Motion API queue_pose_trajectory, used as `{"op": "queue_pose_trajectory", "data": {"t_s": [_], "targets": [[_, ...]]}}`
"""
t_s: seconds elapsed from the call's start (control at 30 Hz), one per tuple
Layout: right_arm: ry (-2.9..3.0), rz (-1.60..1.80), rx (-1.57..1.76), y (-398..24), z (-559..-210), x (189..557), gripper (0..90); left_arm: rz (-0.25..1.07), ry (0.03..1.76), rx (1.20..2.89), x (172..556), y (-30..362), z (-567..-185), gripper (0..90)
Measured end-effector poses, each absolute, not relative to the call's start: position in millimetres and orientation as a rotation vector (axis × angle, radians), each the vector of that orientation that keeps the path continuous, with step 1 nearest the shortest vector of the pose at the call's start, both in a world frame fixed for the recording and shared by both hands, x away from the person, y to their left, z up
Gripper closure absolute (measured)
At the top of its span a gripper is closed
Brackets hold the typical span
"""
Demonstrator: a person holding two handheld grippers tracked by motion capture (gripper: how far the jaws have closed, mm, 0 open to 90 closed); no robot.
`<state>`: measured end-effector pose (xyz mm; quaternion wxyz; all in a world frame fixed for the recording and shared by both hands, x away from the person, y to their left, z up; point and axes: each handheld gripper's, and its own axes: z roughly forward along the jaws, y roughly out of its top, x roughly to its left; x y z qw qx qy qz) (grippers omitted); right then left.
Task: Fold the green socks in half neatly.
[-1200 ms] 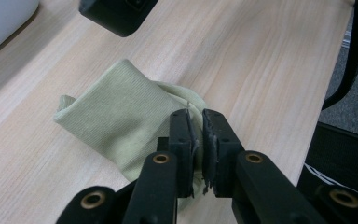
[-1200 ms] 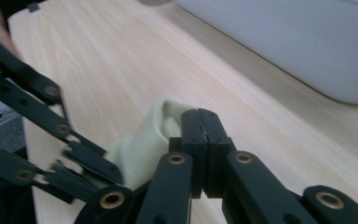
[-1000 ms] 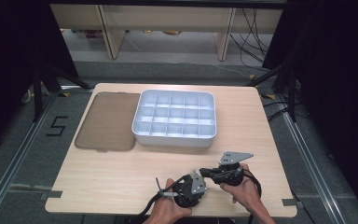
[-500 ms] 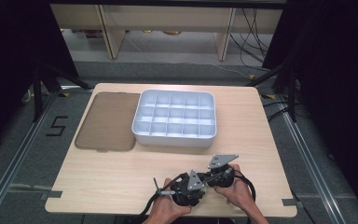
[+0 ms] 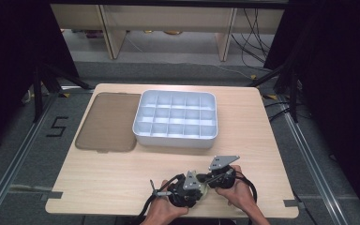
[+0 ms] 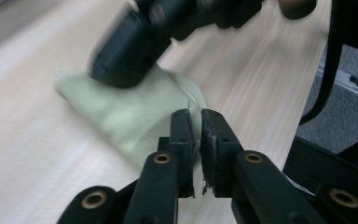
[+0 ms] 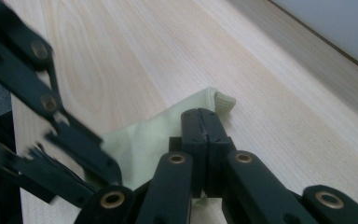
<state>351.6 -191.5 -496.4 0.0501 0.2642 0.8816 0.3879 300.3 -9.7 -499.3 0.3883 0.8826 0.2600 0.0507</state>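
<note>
High view has both hands parked at the near edge of the pale wooden surface point(image 5: 122, 178), with the left tongs point(image 5: 183, 190) and right tongs point(image 5: 214, 177) crowded together over a small pale green fabric piece point(image 5: 205, 188) that barely peeks out between them. Compared with a second ago, the right hand has pulled in closer to the left one, so both tools now meet on the cloth.

Left gripper view shows the left tongs point(image 6: 196, 122) nearly shut, with a thin edge of the fabric point(image 6: 135, 119) caught between the pads; those jaws have just been closing down on it. Right gripper view has the right tongs point(image 7: 203, 122) squeezed fully together, pinching the cloth point(image 7: 142, 140) near its ribbed hem. I'd guess this means both grips are set and the next bit is lifting or folding it.

Further back sit the white plastic compartment tray point(image 5: 176, 138) and the flat brown translucent lid point(image 5: 105, 124) beside it, both untouched.

Hard to read: the other tool in the left gripper view is motion-blurred, and how much cloth sits under the hands is hidden. Can't tell what the fabric actually is, maybe a sock.
</note>
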Motion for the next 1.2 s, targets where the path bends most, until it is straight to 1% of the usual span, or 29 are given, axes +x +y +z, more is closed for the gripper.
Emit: {"op": "queue_pose_trajectory", "data": {"t_s": [0.07, 0.3, 0.5, 0.53, 0.57, 0.67, 0.73, 0.77, 0.83, 0.87, 0.9, 0.93, 1.07, 1.2], "targets": [[2.682, 1.183, 0.812, -192, -496, 351, 90.0, 0.147, 0.649, 2.255, 301, -10, -499, 84.5], [2.674, 1.191, 0.821, -192, -495, 351, 89.7, 0.145, 0.653, 2.250, 300, -9, -500, 84.6], [2.606, 1.285, 0.944, -199, -489, 353, 68.5, 0.146, 0.650, 2.256, 300, -9, -500, 84.3], [2.606, 1.285, 0.944, -199, -489, 353, 68.5, 0.146, 0.650, 2.256, 300, -9, -500, 84.2], [2.605, 1.280, 0.953, -198, -489, 354, 64.8, 0.143, 0.638, 2.267, 300, -8, -499, 84.2], [2.626, 1.283, 0.967, -193, -491, 355, 62.3, 0.154, 0.662, 2.250, 299, -10, -501, 83.6], [2.651, 1.258, 0.973, -190, -494, 356, 59.8, 0.165, 0.634, 2.261, 300, -10, -500, 83.1], [2.672, 1.233, 0.987, -188, -496, 356, 58.4, 0.146, 0.659, 2.252, 297, -11, -500, 82.8], [2.688, 1.218, 1.004, -187, -498, 358, 58.0, 0.148, 0.659, 2.250, 297, -11, -500, 82.6], [2.701, 1.197, 1.032, -186, -501, 361, 54.8, 0.150, 0.659, 2.248, 297, -11, -501, 82.5], [2.701, 1.197, 1.032, -186, -501, 361, 54.8, 0.150, 0.659, 2.248, 297, -11, -501, 82.4], [2.721, 1.170, 1.085, -187, -504, 364, 51.2, 0.150, 0.659, 2.247, 297, -11, -501, 82.3], [2.718, 1.188, 1.092, -188, -506, 364, 51.5, 0.172, 0.619, 2.270, 297, -10, -500, 82.3], [2.704, 1.161, 1.081, -185, -506, 361, 52.1, 0.185, 0.648, 2.259, 294, -11, -500, 82.0]]}}
